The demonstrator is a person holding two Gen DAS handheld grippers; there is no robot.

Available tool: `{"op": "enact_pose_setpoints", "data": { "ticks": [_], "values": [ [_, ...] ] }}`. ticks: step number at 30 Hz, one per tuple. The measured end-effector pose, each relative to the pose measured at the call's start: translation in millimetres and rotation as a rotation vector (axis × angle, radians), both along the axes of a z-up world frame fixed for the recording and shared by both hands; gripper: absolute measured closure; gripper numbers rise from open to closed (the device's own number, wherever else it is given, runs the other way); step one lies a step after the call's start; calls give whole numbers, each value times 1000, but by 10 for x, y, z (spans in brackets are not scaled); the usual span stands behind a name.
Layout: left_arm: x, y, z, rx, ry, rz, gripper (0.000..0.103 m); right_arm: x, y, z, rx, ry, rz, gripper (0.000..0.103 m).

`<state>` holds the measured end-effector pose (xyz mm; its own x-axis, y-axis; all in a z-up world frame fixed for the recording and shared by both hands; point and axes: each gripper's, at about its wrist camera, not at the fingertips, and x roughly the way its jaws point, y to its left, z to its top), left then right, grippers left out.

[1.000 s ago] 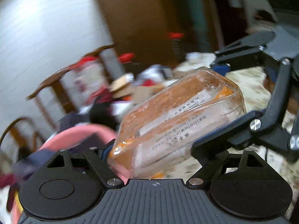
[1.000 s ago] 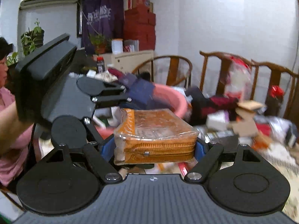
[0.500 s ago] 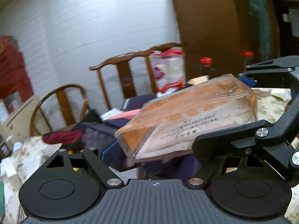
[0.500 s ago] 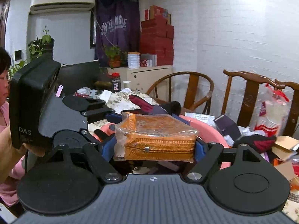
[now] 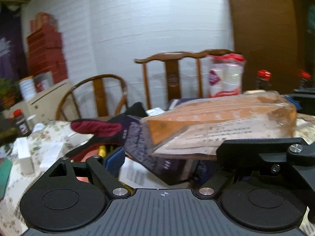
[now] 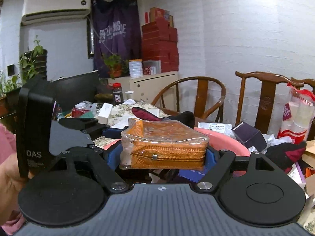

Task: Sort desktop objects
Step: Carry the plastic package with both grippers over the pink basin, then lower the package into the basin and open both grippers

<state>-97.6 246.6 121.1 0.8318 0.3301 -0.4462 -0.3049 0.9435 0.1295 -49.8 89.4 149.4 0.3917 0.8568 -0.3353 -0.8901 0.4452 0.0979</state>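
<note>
Orange zip pouch (image 5: pixel 222 122) in its clear plastic wrap filled the left wrist view, lying tilted across the frame above the cluttered table (image 5: pixel 57 129). My left gripper (image 5: pixel 171 157) had its jaws wide and still opening; its blue left pad (image 5: pixel 114 159) stood clear of the pouch, and I could not tell whether the other side touched it. A black and maroon glove (image 5: pixel 102 127) lay behind, before two wooden chairs (image 5: pixel 173 72).

In the right wrist view, my right gripper (image 6: pixel 163 155) was clamped on the pouch (image 6: pixel 163 147), blue pads pressed to both ends, zipper facing me. It was held level above a pink basin (image 6: pixel 226 141). The left gripper's black body (image 6: pixel 37 125) stood at the left, held in my hand (image 6: pixel 9 179).
</note>
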Motion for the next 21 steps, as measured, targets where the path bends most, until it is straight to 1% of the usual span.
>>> {"op": "enact_pose_setpoints", "data": {
  "ticks": [3,8,13,15,17,19,21],
  "values": [
    [48,54,-38,-16,-22,50,10,49,47,-47,12,5,-40,19],
    [86,129,-76,-71,-61,121,7,113,95,-104,61,22,-98,19],
    [93,184,-110,-102,-81,161,6,179,104,-139,87,36,-125,19],
    [65,214,-117,-119,-88,162,6,231,104,-164,94,40,-153,19],
    [68,206,-135,-114,-84,161,6,311,106,-205,93,69,-180,19],
    [76,197,-141,-115,-84,168,5,379,98,-255,97,105,-176,19],
    [72,188,-147,-113,-87,175,5,418,93,-286,99,115,-186,19]
  ]
}}
